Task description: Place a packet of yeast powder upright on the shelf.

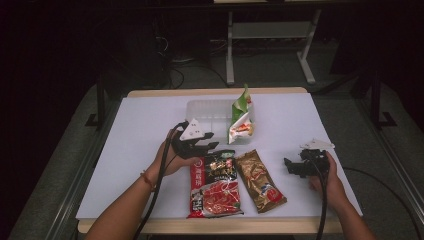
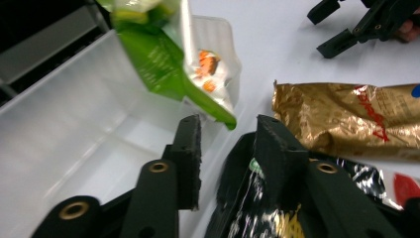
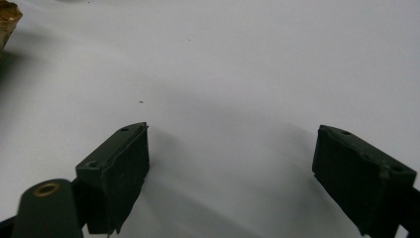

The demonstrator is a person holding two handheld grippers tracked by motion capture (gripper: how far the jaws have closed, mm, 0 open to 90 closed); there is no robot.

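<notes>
My left gripper (image 1: 210,142) (image 2: 229,121) hovers at the front of a clear plastic bin (image 1: 205,107) (image 2: 74,114), its jaws apart with no pad pressing on anything. A green and white snack packet (image 1: 241,107) (image 2: 158,59) leans in the bin's right end. Just under the left gripper's right jaw lies the top end of a red and black packet (image 1: 216,187) (image 2: 247,203). A gold packet (image 1: 260,181) (image 2: 346,119) lies beside it. My right gripper (image 1: 290,167) (image 3: 230,131) (image 2: 315,33) rests low over bare table to the gold packet's right, open and empty.
The white table top (image 1: 145,150) has free room on its left side and behind the right gripper. The table's front edge (image 1: 210,224) runs just below the two flat packets. Metal desk legs (image 1: 230,50) and cables stand on the floor beyond the far edge.
</notes>
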